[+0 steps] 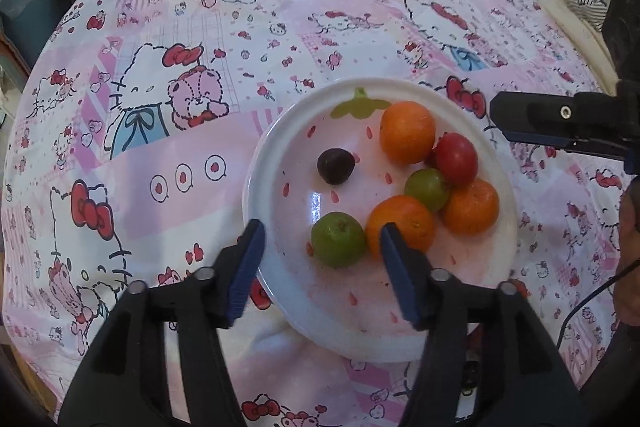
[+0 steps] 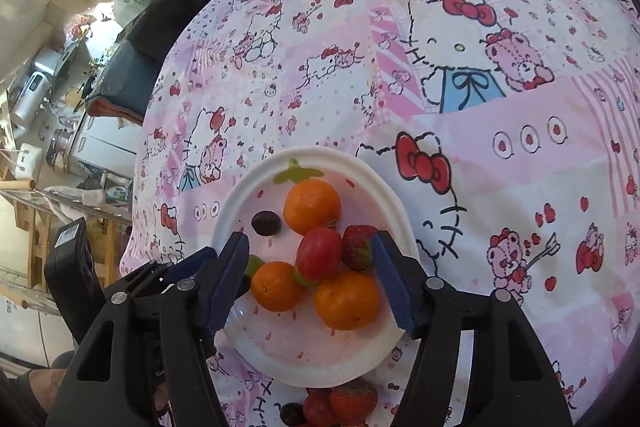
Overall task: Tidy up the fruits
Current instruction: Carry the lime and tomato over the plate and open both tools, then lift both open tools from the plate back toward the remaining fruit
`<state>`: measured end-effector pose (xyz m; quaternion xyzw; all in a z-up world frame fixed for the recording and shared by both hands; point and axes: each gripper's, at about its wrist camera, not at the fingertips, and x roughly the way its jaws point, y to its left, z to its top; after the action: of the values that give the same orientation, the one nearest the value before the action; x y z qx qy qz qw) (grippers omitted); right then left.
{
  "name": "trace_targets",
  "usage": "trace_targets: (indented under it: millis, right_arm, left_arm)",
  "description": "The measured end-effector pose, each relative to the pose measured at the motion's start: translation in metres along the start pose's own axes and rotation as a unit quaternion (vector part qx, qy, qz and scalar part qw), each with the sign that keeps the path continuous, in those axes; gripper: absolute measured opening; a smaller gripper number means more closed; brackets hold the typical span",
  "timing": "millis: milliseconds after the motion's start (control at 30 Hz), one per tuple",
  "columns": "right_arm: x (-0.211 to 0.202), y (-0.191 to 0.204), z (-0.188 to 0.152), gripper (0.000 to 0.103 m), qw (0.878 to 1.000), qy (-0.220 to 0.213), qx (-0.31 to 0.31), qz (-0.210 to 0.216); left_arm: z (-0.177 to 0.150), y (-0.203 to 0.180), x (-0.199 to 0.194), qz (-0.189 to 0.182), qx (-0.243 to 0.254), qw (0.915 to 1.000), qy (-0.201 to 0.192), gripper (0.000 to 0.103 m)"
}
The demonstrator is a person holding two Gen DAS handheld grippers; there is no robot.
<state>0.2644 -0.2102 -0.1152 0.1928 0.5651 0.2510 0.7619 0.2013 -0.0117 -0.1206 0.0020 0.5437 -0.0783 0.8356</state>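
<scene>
A bed covered by one pink cartoon-print sheet [image 1: 200, 39] carries one white plate [image 1: 276, 147]. On the plate lie three oranges [image 1: 407, 131], two green fruits [image 1: 338, 239], one red fruit [image 1: 457, 158], one strawberry [image 2: 357, 247] and one dark plum [image 1: 335, 165]. More berries [image 2: 352, 401] sit on the sheet beside the plate's near rim. Left tongs [image 1: 322, 259] and right tongs [image 2: 310, 271] both hang above the plate, jaws apart, gripping nothing.

One plate [image 1: 276, 143] holds three oranges [image 1: 407, 131], two green fruits [image 1: 338, 239], one red fruit [image 1: 457, 158], one dark fruit [image 1: 335, 165], one strawberry [image 2: 357, 247].
</scene>
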Motion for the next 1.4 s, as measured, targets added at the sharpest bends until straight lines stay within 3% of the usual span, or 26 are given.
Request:
trace_targets:
  millis: [467,700,967,1167,1333,1400]
  right_arm:
    - [-0.030,0.006,-0.007,0.066,0.999,-0.028,-0.008,-0.014]
    - [-0.053,0.014,-0.023,0.066,0.999,-0.044,-0.005,-0.015]
    - [-0.080,0.006,-0.055,0.066,0.998,-0.059,0.027,-0.019]
    - [-0.096,0.000,-0.083,0.066,0.997,-0.057,0.050,-0.023]
    - [-0.109,0.003,-0.098,0.066,0.997,-0.064,0.043,-0.031]
    - [-0.114,0.003,-0.103,0.067,0.996,-0.069,0.036,-0.044]
  left_arm:
    - [-0.005,0.001,-0.035,0.028,-0.010,0.9984,-0.049,0.061]
    - [-0.017,-0.002,-0.062,0.024,-0.025,0.9972,-0.066,0.061]
    - [-0.060,-0.015,-0.050,-0.024,-0.059,0.9980,0.007,0.061]
    - [-0.086,-0.050,-0.023,-0.046,-0.030,0.9970,0.054,0.061]
    - [-0.093,-0.069,-0.016,-0.036,-0.004,0.9983,0.045,0.061]
    - [-0.093,-0.076,-0.014,-0.051,-0.002,0.9972,0.054,0.058]
